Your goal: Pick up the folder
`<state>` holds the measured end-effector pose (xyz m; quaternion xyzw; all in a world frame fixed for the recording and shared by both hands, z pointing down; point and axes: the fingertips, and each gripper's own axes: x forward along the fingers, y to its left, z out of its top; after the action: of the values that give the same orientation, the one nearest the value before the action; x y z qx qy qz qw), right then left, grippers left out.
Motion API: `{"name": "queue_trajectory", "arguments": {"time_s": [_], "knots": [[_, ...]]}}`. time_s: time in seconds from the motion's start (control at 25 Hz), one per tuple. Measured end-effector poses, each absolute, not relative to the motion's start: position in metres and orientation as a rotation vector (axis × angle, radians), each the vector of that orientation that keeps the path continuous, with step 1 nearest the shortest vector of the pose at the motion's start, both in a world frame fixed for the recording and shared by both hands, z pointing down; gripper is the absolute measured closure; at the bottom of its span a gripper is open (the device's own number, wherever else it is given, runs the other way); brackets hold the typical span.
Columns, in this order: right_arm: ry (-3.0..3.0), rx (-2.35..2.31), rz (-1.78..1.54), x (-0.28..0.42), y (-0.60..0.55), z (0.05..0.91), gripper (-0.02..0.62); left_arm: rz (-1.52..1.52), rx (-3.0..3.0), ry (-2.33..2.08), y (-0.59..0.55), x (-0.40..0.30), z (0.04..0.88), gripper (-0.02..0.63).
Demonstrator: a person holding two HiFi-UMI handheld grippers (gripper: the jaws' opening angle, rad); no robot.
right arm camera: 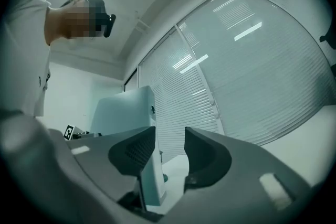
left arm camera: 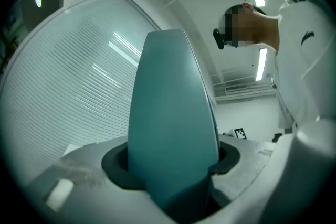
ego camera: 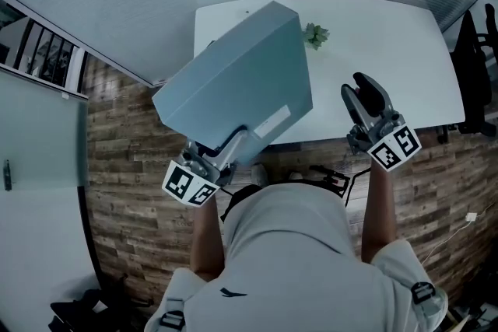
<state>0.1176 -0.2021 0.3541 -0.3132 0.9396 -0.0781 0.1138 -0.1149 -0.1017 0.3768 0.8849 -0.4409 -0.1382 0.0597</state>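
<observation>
A thick blue-grey folder (ego camera: 241, 82) hangs tilted in the air over the left end of the white table (ego camera: 389, 50). My left gripper (ego camera: 233, 142) is shut on its near lower edge, beside a white label (ego camera: 276, 120). In the left gripper view the folder (left arm camera: 173, 128) rises edge-on between the jaws of the left gripper (left arm camera: 170, 165) and fills the gap. My right gripper (ego camera: 364, 93) hovers over the table's right part, apart from the folder. Its jaws stand a little apart with nothing between them (right arm camera: 170, 149). The folder (right arm camera: 123, 110) shows behind its left jaw.
A small green plant (ego camera: 315, 35) sits on the table just right of the folder. A dark chair (ego camera: 475, 66) stands at the table's right end. Blinds behind glass run along the far side. Cables (ego camera: 334, 179) lie on the wooden floor near the person's feet.
</observation>
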Motion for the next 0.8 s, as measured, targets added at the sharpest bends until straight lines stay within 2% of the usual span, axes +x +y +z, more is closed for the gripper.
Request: {"name": "queue_trajectory", "arguments": {"time_s": [0.24,0.4,0.48,0.6,0.8], "knots": [[2.677,-1.141,-0.228,0.123,-0.202,0.365,0.489,-0.237,2.623,-1.871,-0.099,-0.137,0.353,0.313],[2.673,-1.272,-0.21,0.124,-0.197,0.378,0.555,-0.319,2.422,-2.232,-0.078,-0.168,0.334,0.313],[2.658,-1.337,-0.187,0.127,-0.196,0.382,0.566,-0.367,2.312,-2.355,-0.07,-0.185,0.331,0.313],[2.631,-1.417,-0.156,0.13,-0.194,0.384,0.595,-0.357,2.223,-2.425,-0.068,-0.202,0.338,0.311],[2.647,-1.446,-0.145,0.124,-0.194,0.388,0.597,-0.31,2.207,-2.412,-0.067,-0.205,0.35,0.313]]}}
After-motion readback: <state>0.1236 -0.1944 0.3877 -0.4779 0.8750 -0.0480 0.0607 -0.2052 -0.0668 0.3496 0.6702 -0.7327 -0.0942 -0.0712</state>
